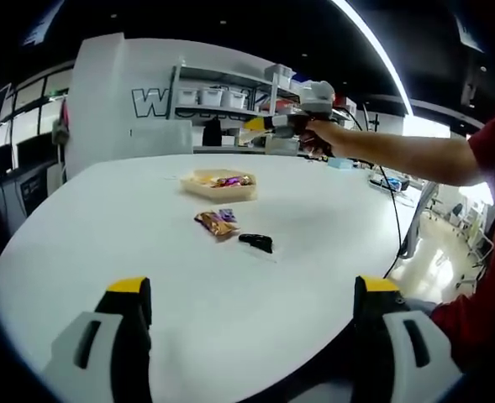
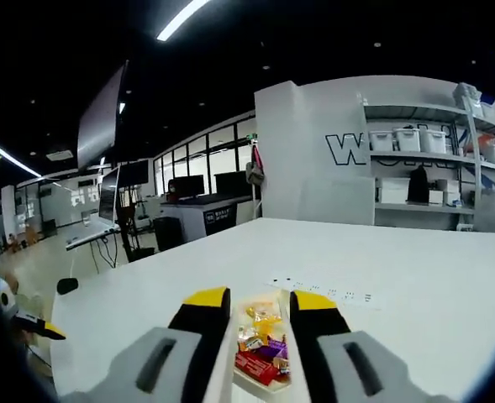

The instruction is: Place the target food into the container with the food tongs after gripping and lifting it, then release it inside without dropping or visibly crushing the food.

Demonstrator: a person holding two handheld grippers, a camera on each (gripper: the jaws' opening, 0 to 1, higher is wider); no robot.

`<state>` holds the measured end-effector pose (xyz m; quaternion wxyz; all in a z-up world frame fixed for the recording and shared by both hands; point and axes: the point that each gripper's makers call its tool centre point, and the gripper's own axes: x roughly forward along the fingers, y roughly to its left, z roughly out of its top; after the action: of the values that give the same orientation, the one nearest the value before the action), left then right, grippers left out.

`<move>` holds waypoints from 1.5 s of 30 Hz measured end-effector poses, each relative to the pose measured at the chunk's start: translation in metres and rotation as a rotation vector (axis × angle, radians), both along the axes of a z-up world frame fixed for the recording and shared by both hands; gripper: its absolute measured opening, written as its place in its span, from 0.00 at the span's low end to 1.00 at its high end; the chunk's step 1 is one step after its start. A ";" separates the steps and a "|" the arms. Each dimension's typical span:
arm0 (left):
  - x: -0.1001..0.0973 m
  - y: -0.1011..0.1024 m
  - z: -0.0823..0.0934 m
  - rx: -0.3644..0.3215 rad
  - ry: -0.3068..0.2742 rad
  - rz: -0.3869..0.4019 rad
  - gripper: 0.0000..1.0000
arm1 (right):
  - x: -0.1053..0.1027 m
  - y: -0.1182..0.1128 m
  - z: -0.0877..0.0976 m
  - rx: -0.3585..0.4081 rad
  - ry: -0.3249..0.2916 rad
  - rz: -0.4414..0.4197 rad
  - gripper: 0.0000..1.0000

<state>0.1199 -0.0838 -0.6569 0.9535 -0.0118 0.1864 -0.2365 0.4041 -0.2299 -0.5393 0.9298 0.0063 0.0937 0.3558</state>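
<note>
Left gripper view: the left claw [image 1: 251, 298], jaws wide apart and empty, faces the wrapped food [image 1: 218, 222] at twelve o'clock on the desk [image 1: 104, 218]; the tray [image 1: 218, 185] lies beyond. The right claw [image 2: 260, 309], jaws narrowly parted, hovers over that tray.

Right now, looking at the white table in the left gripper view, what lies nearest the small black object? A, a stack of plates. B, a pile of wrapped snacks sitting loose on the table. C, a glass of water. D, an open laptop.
B: the loose wrapped snacks lie just beside the small black object on the white table, with the shallow tray of snacks farther back.
</note>
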 end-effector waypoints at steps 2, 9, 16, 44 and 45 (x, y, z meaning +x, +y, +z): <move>0.000 0.000 0.001 -0.004 -0.004 0.001 0.99 | -0.002 0.000 -0.001 0.008 0.005 0.002 0.23; 0.000 -0.002 0.000 -0.002 -0.001 -0.004 0.99 | -0.016 0.004 -0.006 0.027 0.027 0.025 0.23; -0.001 -0.006 -0.001 0.001 0.002 -0.012 0.99 | -0.030 0.007 -0.015 0.030 0.040 0.046 0.23; -0.001 -0.016 -0.002 -0.001 0.001 -0.036 0.99 | -0.106 0.037 -0.072 0.008 0.156 0.220 0.23; -0.001 -0.017 -0.003 0.003 0.002 -0.037 0.99 | -0.108 0.038 -0.074 0.005 0.155 0.224 0.23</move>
<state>0.1186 -0.1003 -0.6597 0.9488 -0.0073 0.1876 -0.2541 0.2958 -0.1917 -0.6134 0.8742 0.0258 0.1647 0.4562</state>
